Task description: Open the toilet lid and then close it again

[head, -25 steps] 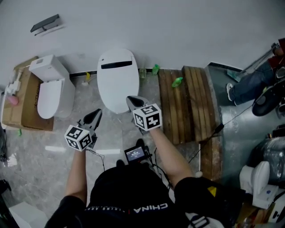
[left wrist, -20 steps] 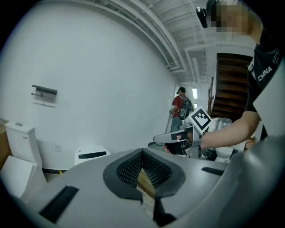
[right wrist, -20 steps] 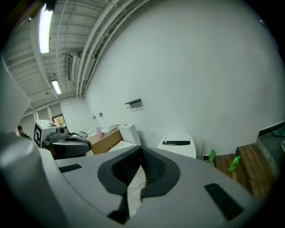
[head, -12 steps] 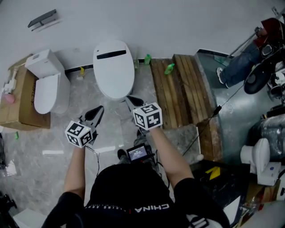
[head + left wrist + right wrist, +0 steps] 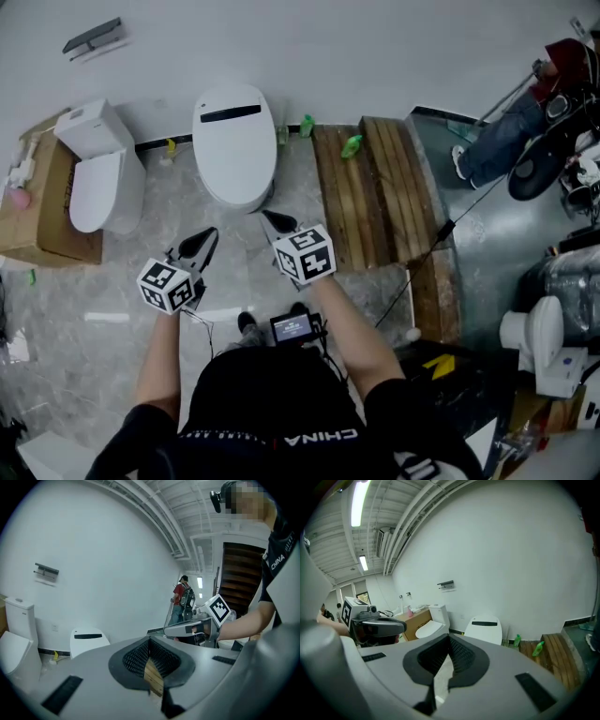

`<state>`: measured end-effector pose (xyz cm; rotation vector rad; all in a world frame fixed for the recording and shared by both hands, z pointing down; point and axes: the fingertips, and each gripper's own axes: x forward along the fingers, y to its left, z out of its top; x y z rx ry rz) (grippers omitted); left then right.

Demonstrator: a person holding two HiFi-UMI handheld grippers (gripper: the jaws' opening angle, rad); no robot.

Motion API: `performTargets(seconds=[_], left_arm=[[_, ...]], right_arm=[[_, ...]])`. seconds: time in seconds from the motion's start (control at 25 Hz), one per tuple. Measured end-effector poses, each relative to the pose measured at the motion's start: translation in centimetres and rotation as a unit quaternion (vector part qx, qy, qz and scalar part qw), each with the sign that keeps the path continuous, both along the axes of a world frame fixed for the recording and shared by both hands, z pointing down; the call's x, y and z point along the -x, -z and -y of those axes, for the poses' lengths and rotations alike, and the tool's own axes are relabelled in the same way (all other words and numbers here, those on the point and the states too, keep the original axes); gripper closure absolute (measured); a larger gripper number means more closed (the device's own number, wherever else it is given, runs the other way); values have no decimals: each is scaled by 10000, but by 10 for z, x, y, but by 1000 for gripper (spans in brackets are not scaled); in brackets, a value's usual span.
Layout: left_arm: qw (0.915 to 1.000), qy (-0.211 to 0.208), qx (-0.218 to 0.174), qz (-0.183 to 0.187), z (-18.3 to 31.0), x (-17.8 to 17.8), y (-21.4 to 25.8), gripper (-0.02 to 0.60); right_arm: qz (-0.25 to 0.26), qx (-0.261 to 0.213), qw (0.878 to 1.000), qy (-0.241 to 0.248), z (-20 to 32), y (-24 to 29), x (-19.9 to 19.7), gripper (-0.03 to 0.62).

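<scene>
Overhead, the head view shows two toilets: the task toilet (image 5: pixel 234 141), lid down, and a second toilet (image 5: pixel 98 178) left of it. Two green bottles (image 5: pixel 307 125) stand to its right. The left gripper (image 5: pixel 208 234) and right gripper (image 5: pixel 267 217) hover before it, not touching. In both gripper views the fingers are pressed together, empty.

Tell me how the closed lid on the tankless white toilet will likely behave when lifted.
The lid looks like one smooth, glossy shell, so probably stiff and slippery. It is broad and lies flat, so it likely pivots at the rear rather than lifting free.
</scene>
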<state>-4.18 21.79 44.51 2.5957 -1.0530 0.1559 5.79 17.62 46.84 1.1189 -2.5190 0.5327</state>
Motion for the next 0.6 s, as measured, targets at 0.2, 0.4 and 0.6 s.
performTargets(seconds=[0.2, 0.4, 0.6], left_arm=[[9997, 228, 59, 17, -1, -22, -6, 572], [9996, 279, 25, -45, -1, -43, 2, 572], [9997, 253, -14, 11, -1, -51, 7, 572]], right_arm=[[-111, -47, 9998, 141, -6, -3, -33, 580], [-55, -37, 9997, 248, -4, -1, -42, 582], [4, -97, 9994, 347, -7, 5, -42, 582]])
